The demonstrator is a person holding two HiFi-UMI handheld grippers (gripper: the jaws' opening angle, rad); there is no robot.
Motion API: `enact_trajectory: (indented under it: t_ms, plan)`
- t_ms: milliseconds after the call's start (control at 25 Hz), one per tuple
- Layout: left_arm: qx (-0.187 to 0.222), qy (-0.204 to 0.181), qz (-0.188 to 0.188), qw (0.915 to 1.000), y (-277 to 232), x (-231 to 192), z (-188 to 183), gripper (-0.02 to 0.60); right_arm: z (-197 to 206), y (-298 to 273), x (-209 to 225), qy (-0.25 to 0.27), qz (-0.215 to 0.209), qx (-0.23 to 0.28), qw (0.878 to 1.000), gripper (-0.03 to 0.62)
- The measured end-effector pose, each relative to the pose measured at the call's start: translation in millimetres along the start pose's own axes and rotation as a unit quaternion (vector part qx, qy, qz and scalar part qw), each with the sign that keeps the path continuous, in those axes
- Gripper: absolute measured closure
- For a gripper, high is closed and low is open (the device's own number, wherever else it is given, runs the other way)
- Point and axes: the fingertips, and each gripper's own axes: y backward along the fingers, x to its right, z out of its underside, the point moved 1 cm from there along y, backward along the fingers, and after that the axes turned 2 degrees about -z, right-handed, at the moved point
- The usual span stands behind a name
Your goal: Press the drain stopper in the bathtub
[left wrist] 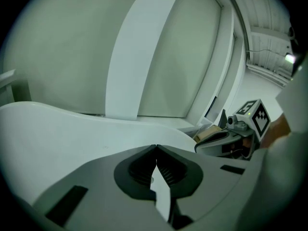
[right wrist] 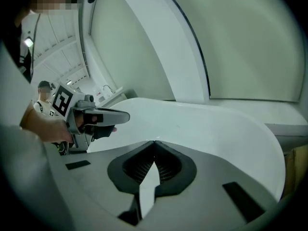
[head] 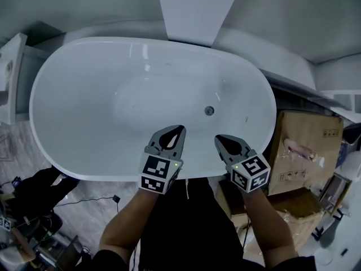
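A white oval bathtub (head: pixel 73 151) fills the head view. Its small round metal drain stopper (head: pixel 209 110) sits on the tub floor, right of centre. My left gripper (head: pixel 181 128) hovers over the tub's near rim, below and left of the stopper, jaws shut with tips touching and nothing held. My right gripper (head: pixel 217 138) is beside it, just below the stopper, also shut and empty. In the left gripper view the shut left gripper (left wrist: pixel 156 147) points over the tub rim (left wrist: pixel 72 129), with the other gripper (left wrist: pixel 231 134) at the right. The right gripper view shows the shut right gripper (right wrist: pixel 154 142) and the left gripper (right wrist: pixel 96 117).
A white panel (head: pixel 197 10) leans over the tub's far rim. Cardboard boxes (head: pixel 307 151) stand at the right of the tub. Cables and dark gear (head: pixel 34 202) lie on the floor at the lower left. A white ledge (head: pixel 14 72) is at the far left.
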Motion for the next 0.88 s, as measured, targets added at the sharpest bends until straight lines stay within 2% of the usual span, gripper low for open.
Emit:
enact_trajectory:
  t_ms: [320, 520, 760, 880]
  plan:
    - [-0.041, -0.008, 0.024, 0.9988, -86.4, -9.5, 62.8, 0.568, 58.5, -72.1, 69.4, -0.048, 0.004, -0.007, 0.999, 0.580]
    - [-0.063, -0.005, 0.023, 0.9977, -126.2, -18.3, 109.8, 0.568, 97.1, -110.1, 103.8, -0.059, 0.018, -0.012, 0.998, 0.580]
    - [-0.081, -0.001, 0.025, 0.9964, -172.3, -33.7, 171.1, 0.568, 156.3, -158.8, 144.6, -0.057, 0.026, -0.041, 0.997, 0.580]
    - [-0.092, 0.019, 0.021, 0.9954, -196.4, -45.5, 203.5, 0.568, 185.4, -181.0, 157.0, -0.057, 0.019, -0.059, 0.996, 0.580]
